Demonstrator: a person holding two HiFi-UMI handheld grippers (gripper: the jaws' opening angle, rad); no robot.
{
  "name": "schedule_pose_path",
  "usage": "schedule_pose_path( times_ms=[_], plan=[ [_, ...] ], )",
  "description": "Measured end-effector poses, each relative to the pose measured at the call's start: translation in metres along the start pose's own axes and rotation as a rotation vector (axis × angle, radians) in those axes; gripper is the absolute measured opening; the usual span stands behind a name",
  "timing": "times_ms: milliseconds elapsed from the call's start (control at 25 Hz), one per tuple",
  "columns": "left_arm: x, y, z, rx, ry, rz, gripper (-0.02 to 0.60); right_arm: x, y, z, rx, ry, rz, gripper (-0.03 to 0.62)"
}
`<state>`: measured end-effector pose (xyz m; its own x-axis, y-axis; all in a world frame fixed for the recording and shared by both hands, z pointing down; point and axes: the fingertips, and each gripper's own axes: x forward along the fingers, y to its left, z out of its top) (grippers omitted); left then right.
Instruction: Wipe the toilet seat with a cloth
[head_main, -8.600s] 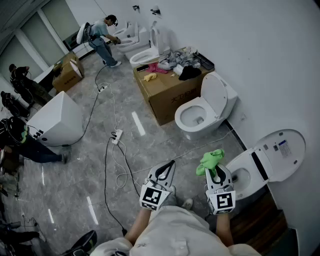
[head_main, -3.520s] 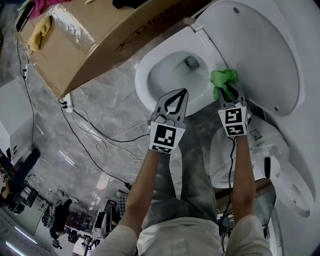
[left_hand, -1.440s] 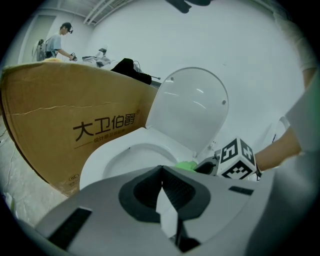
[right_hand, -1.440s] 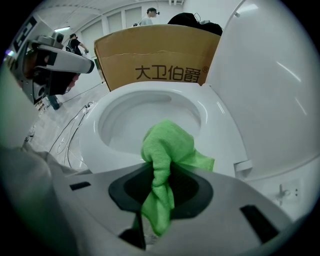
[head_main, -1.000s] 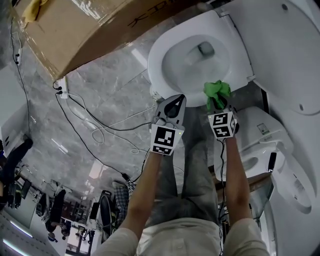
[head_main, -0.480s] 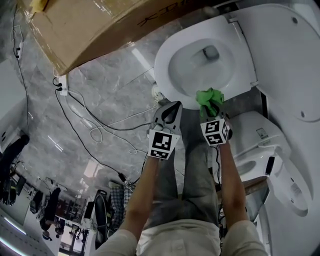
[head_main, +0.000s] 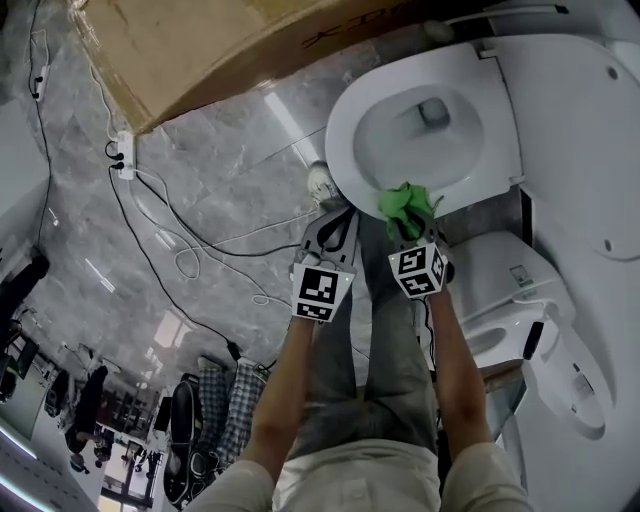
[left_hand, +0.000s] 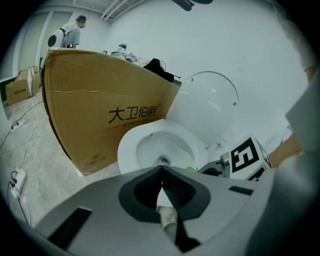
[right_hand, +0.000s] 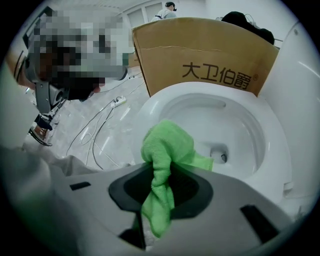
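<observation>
The head camera looks steeply down from high above the toilet (head_main: 350, 130). The cameras on the left gripper (head_main: 338, 213) and right gripper (head_main: 410, 225) sit low and near it, looking across the bowl (right_hand: 200, 120). All three see the cardboard box (head_main: 200, 50).

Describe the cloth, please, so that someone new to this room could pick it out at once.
Find the white toilet beside the big cardboard box. At the front rim of its seat, the right tongs pinch a crumpled cloth. It is bright green, the only such colour among white porcelain and grey floor.
</observation>
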<state>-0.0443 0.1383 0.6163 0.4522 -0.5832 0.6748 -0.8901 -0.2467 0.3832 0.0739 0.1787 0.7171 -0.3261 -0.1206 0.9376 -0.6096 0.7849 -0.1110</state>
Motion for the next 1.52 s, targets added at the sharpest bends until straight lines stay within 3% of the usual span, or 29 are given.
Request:
schedule_pose_path(
  times_ms=[600, 1520],
  plan=[
    [-0.011, 0.033, -0.002, -0.058, -0.013, 0.052, 0.012, 0.021, 0.035, 0.044, -0.042, -0.012, 0.074, 0.095],
    [-0.021, 0.074, 0.008, -0.109, -0.036, 0.112, 0.012, 0.049, 0.037, 0.121, -0.114, -0.058, 0.104, 0.097]
  ],
)
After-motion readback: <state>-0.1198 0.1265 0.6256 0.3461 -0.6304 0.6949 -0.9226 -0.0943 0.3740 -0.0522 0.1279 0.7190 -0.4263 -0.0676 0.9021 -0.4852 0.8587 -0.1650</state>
